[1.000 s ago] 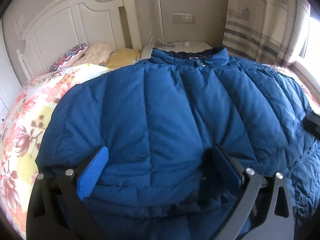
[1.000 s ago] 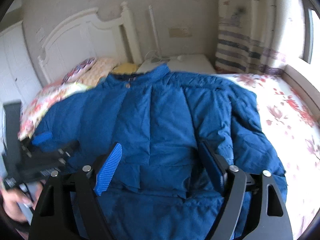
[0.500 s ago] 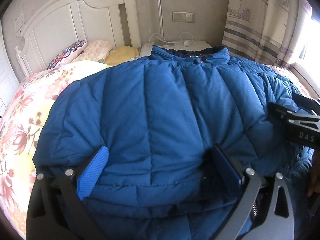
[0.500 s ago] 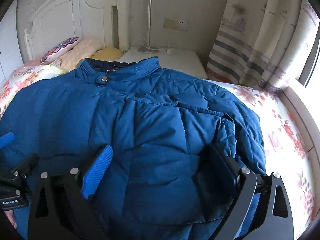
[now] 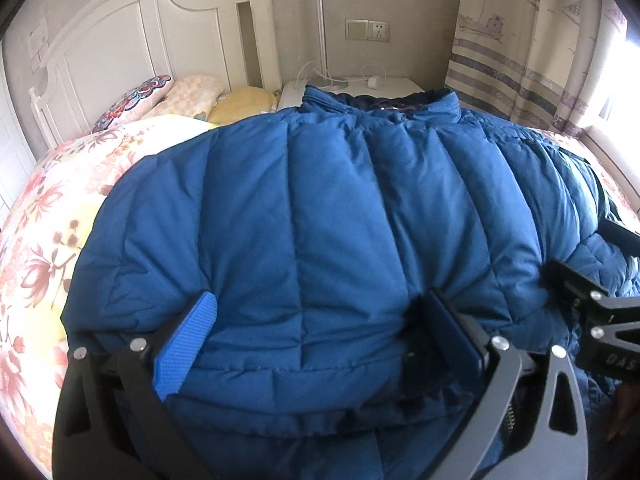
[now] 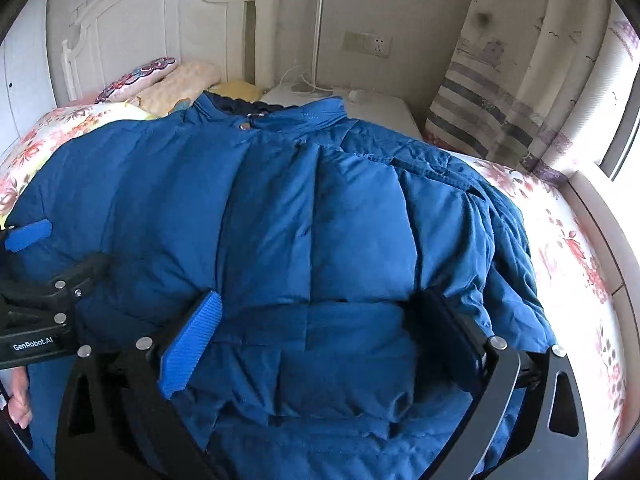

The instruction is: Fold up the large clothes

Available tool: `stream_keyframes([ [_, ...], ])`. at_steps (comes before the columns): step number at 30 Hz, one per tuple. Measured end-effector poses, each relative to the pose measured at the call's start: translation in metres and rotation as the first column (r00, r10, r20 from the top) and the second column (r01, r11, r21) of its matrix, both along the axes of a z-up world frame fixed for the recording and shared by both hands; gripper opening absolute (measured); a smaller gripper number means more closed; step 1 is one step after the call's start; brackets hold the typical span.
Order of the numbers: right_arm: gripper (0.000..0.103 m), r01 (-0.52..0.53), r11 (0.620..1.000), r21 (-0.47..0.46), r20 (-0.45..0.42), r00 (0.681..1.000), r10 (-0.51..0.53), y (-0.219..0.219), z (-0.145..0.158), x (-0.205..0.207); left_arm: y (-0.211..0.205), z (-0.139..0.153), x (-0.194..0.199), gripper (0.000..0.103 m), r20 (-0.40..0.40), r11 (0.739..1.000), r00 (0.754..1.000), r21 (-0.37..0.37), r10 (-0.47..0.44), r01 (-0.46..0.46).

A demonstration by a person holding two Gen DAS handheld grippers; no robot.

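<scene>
A large blue quilted puffer jacket [image 5: 320, 208] lies spread on the bed, collar toward the headboard; it also shows in the right wrist view [image 6: 304, 216]. My left gripper [image 5: 316, 344] is open, its jaws wide apart, with the jacket's lower left part bulging between them. My right gripper [image 6: 320, 340] is open too, its jaws astride the jacket's lower right part. The right gripper's body shows at the right edge of the left wrist view [image 5: 596, 328]. The left gripper shows at the left edge of the right wrist view [image 6: 40, 280].
The bed has a floral cover [image 5: 44, 216] and pillows [image 5: 188, 92] against a white headboard [image 5: 132, 40]. A white nightstand [image 6: 360, 100] with a lamp pole and cables stands behind the collar. A striped curtain [image 6: 500, 92] and window ledge run along the right.
Both grippers stayed open low over the jacket's hem. The right wrist view shifted slightly right and closer; the right gripper's body slid lower at the left view's edge.
</scene>
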State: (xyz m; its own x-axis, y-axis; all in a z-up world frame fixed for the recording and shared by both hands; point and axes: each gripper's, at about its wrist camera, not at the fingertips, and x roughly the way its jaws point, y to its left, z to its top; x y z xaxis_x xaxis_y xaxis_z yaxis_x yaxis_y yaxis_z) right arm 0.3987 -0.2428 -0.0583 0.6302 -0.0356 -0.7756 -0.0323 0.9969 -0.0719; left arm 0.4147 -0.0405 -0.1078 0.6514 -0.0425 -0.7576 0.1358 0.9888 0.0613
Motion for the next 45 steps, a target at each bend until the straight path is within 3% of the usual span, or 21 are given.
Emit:
stream_keyframes([
  [4,0.096,-0.030,0.995,0.095,0.049,0.998,0.026,-0.007,0.039,-0.045,0.010,0.023,-0.034,0.100,0.029,0.999,0.999,-0.031,-0.024,0.025],
  [7,0.096,-0.100,0.992,0.075,0.073,0.993,0.095,-0.008,0.057,-0.082,0.016,0.040,-0.078,0.101,0.048,0.997,0.996,-0.028,-0.072,0.073],
  [9,0.097,-0.144,0.988,0.061,0.027,0.989,0.142,-0.007,0.049,-0.097,0.021,0.033,-0.106,0.101,0.020,0.994,0.994,-0.018,-0.111,0.111],
  [11,0.097,-0.163,0.986,0.027,-0.078,0.983,0.165,-0.006,0.020,-0.101,0.022,0.012,-0.115,0.101,-0.054,0.992,0.992,0.034,-0.118,0.120],
  [12,0.097,-0.154,0.988,-0.008,-0.170,0.974,0.150,-0.007,-0.003,-0.100,0.024,-0.001,-0.117,0.101,-0.094,0.991,0.990,0.073,-0.104,0.111],
  [14,0.098,-0.131,0.990,0.058,-0.151,0.979,0.139,-0.017,-0.006,-0.108,0.044,-0.005,-0.125,0.101,-0.092,0.995,0.991,-0.016,-0.098,0.096],
  [15,0.098,-0.125,0.990,0.065,-0.163,0.978,0.134,-0.022,-0.004,-0.113,0.049,-0.004,-0.128,0.101,-0.101,0.995,0.990,-0.024,-0.094,0.092],
  [17,0.098,-0.110,0.992,0.056,-0.144,0.983,0.117,-0.030,0.006,-0.128,0.061,0.003,-0.138,0.101,-0.108,0.998,0.994,0.063,-0.023,0.030],
  [21,0.098,-0.127,0.986,0.112,-0.094,0.986,0.138,-0.050,0.023,-0.174,0.089,0.014,-0.172,0.101,-0.086,0.999,0.996,0.052,0.001,0.004],
  [24,0.099,-0.130,0.990,0.053,-0.155,0.978,0.137,-0.056,0.000,-0.197,0.102,0.000,-0.197,0.101,-0.084,0.990,0.996,0.136,0.034,-0.023],
  [27,0.098,-0.107,0.993,0.056,-0.118,0.987,0.113,-0.062,0.004,-0.219,0.125,-0.006,-0.215,0.101,-0.078,0.999,0.996,0.020,0.045,-0.044],
  [29,0.098,-0.072,0.997,0.039,-0.076,0.994,0.075,-0.062,0.017,-0.236,0.130,0.002,-0.224,0.101,-0.077,0.997,0.994,-0.006,0.073,-0.073],
  [32,0.098,-0.150,0.984,0.097,0.002,0.989,0.151,-0.049,0.038,-0.266,0.126,0.025,-0.251,0.101,-0.019,0.998,1.000,-0.064,0.022,-0.023],
  [35,0.098,-0.252,0.964,0.085,0.018,0.968,0.251,-0.019,0.039,-0.295,0.108,0.038,-0.279,0.101,0.010,0.990,0.997,-0.125,-0.071,0.072],
  [38,0.098,-0.327,0.945,0.033,-0.018,0.945,0.327,0.013,0.023,-0.308,0.074,0.026,-0.294,0.101,-0.006,0.984,0.986,-0.067,-0.165,0.165],
  [39,0.098,-0.326,0.945,0.010,-0.059,0.944,0.326,0.018,0.010,-0.309,0.063,0.009,-0.296,0.101,-0.054,0.985,0.983,-0.008,-0.174,0.174],
  [40,0.098,-0.321,0.947,0.003,-0.047,0.946,0.320,0.020,0.004,-0.312,0.058,-0.003,-0.296,0.101,-0.079,0.985,0.983,0.025,-0.165,0.168],
  [42,0.098,-0.330,0.944,0.012,-0.027,0.944,0.330,0.015,0.005,-0.321,0.059,-0.004,-0.306,0.101,-0.013,0.986,0.986,0.038,-0.165,0.165],
  [45,0.098,-0.312,0.950,0.006,-0.027,0.950,0.312,-0.002,0.015,-0.336,0.070,0.003,-0.313,0.101,-0.025,0.986,0.986,0.025,-0.163,0.164],
])
